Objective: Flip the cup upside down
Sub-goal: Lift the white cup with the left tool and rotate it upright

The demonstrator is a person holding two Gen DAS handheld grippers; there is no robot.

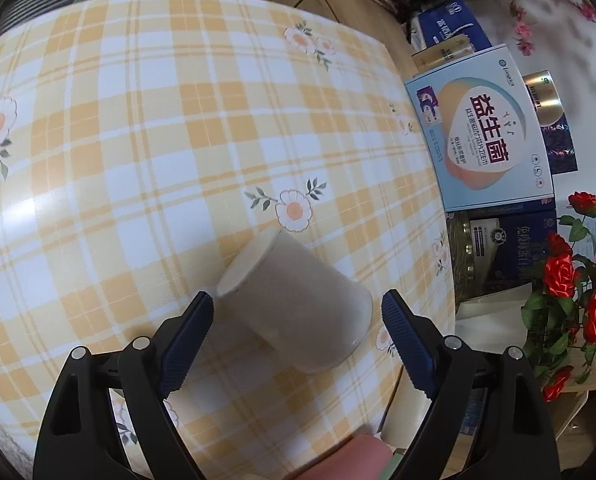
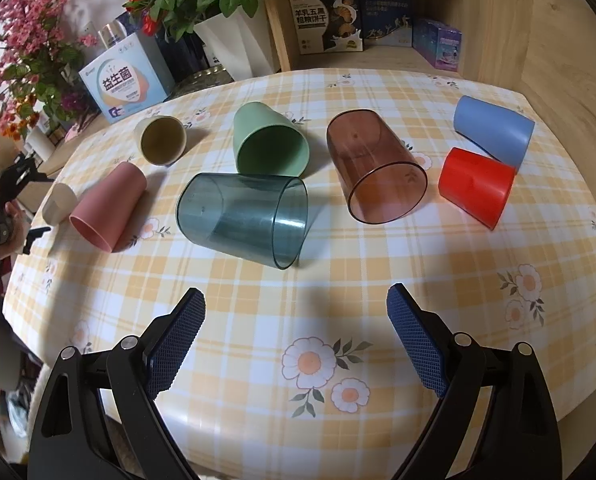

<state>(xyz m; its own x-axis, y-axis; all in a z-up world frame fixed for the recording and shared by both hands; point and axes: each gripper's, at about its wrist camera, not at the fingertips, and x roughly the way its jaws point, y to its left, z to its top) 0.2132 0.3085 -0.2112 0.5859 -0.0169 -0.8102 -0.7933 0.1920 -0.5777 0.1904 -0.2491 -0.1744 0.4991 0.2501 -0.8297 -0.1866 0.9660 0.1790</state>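
Observation:
A cream cup (image 1: 298, 300) lies on its side on the yellow checked tablecloth (image 1: 137, 140), its base pointing away from me. My left gripper (image 1: 298, 344) is open, its blue pads on either side of the cup and apart from it. The same cup shows at the far left of the right wrist view (image 2: 59, 209), with the left gripper (image 2: 25, 208) beside it. My right gripper (image 2: 298, 340) is open and empty above the near part of the table. Several more cups lie on their sides: pink (image 2: 109, 208), beige (image 2: 162, 140), green (image 2: 269, 144), clear teal (image 2: 245, 220), clear brown (image 2: 374, 172), red (image 2: 476, 186), blue (image 2: 494, 130).
Boxes (image 1: 486, 128), red roses (image 1: 578, 280) and pink blossoms (image 2: 21, 52) stand along the table's far side. A wooden shelf (image 2: 378, 56) with boxes rises behind the table. The table edge (image 1: 438, 200) runs close to the cream cup.

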